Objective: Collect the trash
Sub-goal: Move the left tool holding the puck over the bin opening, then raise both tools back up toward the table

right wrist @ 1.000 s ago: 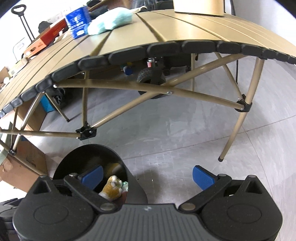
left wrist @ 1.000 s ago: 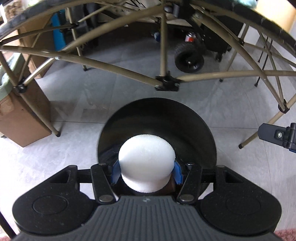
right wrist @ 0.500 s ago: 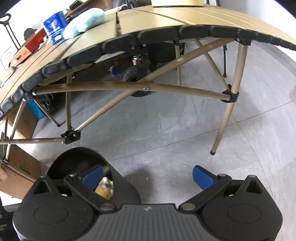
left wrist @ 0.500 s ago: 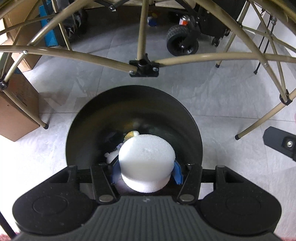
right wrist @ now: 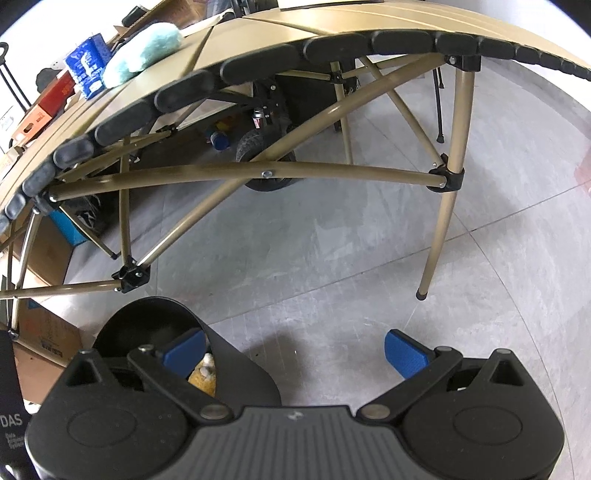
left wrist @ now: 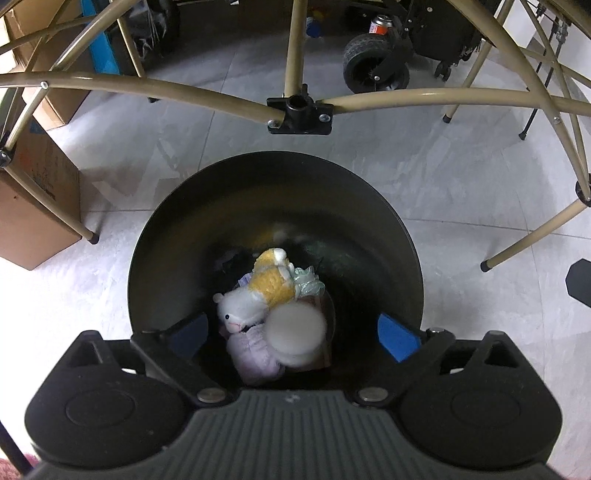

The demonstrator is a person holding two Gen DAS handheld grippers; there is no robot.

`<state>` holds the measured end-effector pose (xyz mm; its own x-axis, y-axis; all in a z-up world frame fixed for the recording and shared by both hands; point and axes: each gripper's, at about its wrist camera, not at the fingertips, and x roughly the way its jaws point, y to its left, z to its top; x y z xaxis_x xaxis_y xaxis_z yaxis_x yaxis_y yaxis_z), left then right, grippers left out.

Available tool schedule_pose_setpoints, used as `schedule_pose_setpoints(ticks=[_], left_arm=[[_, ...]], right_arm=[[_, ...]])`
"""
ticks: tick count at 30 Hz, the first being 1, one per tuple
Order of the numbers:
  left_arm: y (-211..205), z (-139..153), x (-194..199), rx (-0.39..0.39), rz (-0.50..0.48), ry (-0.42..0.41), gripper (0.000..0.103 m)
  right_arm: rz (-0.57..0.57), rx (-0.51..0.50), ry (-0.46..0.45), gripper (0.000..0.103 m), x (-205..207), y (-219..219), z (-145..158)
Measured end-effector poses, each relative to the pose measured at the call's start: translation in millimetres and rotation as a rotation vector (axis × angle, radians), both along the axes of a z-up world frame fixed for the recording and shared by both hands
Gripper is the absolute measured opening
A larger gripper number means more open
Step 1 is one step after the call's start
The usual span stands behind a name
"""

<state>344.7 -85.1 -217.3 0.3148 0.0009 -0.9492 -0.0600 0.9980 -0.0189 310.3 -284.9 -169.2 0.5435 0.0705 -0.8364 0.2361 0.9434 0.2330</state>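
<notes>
The left gripper (left wrist: pixel 293 334) had just sprung its jaws wide and gripped nothing; the white foam puck (left wrist: pixel 295 328), blurred, lay between and below them inside the black bin (left wrist: pixel 192 236) at frame centre, beside a plush toy (left wrist: pixel 258 295). The right gripper (right wrist: pixel 295 350) also stood wide and empty, over grey floor (right wrist: pixel 332 258) at lower centre, the bin at lower left beneath the tan folding table (right wrist: pixel 332 22).

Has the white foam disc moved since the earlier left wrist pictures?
Yes. The foam disc has left the left tool, whose jaws have just opened, and is blurred lower inside the black bin, by the plush toys.
</notes>
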Motion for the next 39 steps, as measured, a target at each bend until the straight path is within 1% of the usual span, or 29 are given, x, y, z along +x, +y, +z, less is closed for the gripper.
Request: schedule_pose_setpoints(ticks=[3,13,17,20,26,32,39], left_arm=[[1,-1,-1,0.011,-0.006,0.003,0.103],[5,3,-4,0.007,-0.007,-0.008,0.103],[8,10,-7,-0.008,-0.008,-0.022,0.103],[11,22,-11,-0.02,-0.01,-0.051,0.103],[17,51,-20,-0.034,-0.009,-0.137,0.103],[25,85,-33,-0.054,-0.021,-0.245,0.103],[31,128,-49,-0.064,-0.035,-0.423,0.103]], right_arm=[[0.006,0.002,-0.001,0.103,-1,1,0],[0.013,0.004,-0.007,0.103,-3,1,1],[0.013,0.009,-0.018,0.103,-5,0,4],[0.015,0.018,-0.039,0.103,-7,1,10],[0.023,0.046,-0.134,0.103,-18,3,33],[0.061,0.061,-0.264,0.103,-32,7,67],[0.106,0.026,-0.447,0.103,-45,9,108]])
